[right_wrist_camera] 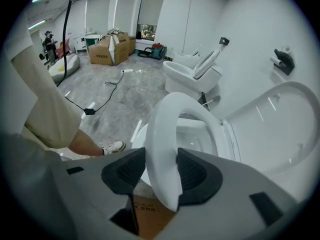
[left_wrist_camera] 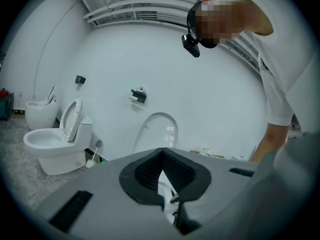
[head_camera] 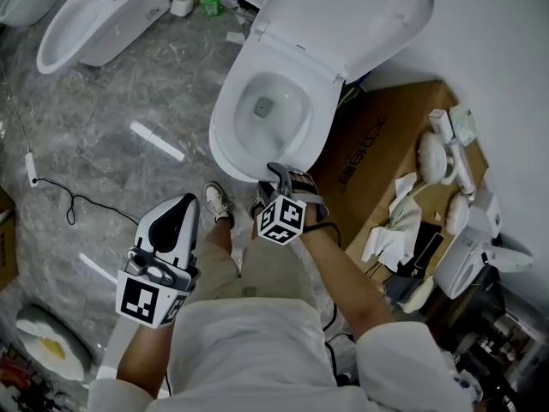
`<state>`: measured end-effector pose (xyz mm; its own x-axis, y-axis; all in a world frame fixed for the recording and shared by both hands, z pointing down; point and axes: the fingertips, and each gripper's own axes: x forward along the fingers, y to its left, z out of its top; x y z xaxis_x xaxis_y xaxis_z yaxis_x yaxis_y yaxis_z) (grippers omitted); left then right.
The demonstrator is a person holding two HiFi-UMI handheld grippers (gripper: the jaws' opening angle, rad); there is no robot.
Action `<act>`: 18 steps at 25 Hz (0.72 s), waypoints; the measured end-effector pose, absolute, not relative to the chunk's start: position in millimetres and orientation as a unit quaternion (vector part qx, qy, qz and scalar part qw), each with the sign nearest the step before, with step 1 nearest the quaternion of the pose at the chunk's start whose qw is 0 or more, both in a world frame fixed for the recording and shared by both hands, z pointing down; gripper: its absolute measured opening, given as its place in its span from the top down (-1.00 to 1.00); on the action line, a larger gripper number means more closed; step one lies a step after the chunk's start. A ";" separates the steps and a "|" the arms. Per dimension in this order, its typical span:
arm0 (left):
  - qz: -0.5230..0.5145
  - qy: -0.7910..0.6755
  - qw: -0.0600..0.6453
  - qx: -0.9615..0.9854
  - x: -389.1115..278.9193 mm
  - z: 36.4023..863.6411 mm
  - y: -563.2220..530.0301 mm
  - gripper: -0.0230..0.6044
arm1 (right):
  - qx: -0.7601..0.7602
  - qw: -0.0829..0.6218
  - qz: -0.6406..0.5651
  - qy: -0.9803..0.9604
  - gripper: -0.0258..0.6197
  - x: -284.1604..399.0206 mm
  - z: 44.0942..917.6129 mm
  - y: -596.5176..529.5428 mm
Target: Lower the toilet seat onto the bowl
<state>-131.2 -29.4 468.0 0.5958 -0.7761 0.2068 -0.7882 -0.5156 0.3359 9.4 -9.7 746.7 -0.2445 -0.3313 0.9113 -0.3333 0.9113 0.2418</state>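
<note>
Two grey plastic tools show. The right tool (head_camera: 281,178) (right_wrist_camera: 161,151) clamps its ribbed black pads on the front rim of the glossy white oval toilet seat (right_wrist_camera: 159,129), which tilts low over the smooth white ceramic bowl (head_camera: 290,117). The rounded lid (head_camera: 352,15) stands raised. The left tool (head_camera: 183,204) (left_wrist_camera: 163,151) is empty, pads together. Two more white toilets (head_camera: 81,28) stand on the marbled grey floor (head_camera: 103,118).

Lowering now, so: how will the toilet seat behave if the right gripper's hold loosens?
Probably stiff: the toilet seat looks a thick moulded ring, so it should swing whole. Its glossy surface may slip between the pads of the right gripper. Seemingly tilted above the bowl, it would likely drop.
</note>
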 end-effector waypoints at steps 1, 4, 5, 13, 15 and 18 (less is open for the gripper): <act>0.017 -0.450 0.201 0.870 -132.5 470.0 -28.9 0.91 | 0.209 0.579 0.003 -0.788 0.33 8.2 751.8 -7.2; 0.024 -0.451 0.200 0.869 -135.8 478.7 -27.3 0.91 | 0.206 0.582 0.008 -0.787 0.32 4.8 766.4 -0.5; 0.026 -0.451 0.200 0.869 -136.3 482.1 -27.3 0.91 | 0.205 0.583 0.008 -0.786 0.32 3.9 770.9 1.2; 0.035 -0.455 0.209 0.865 -139.8 501.0 -29.4 0.91 | 0.197 0.597 0.003 -0.778 0.31 1.3 801.2 10.2; 0.038 -0.457 0.211 0.863 -143.1 505.3 -29.7 0.91 | 0.192 0.599 0.005 -0.777 0.31 -0.2 807.5 12.0; 0.046 -0.461 0.216 0.860 -147.6 513.3 -30.7 0.91 | 0.182 0.603 0.008 -0.777 0.30 -2.1 817.7 15.0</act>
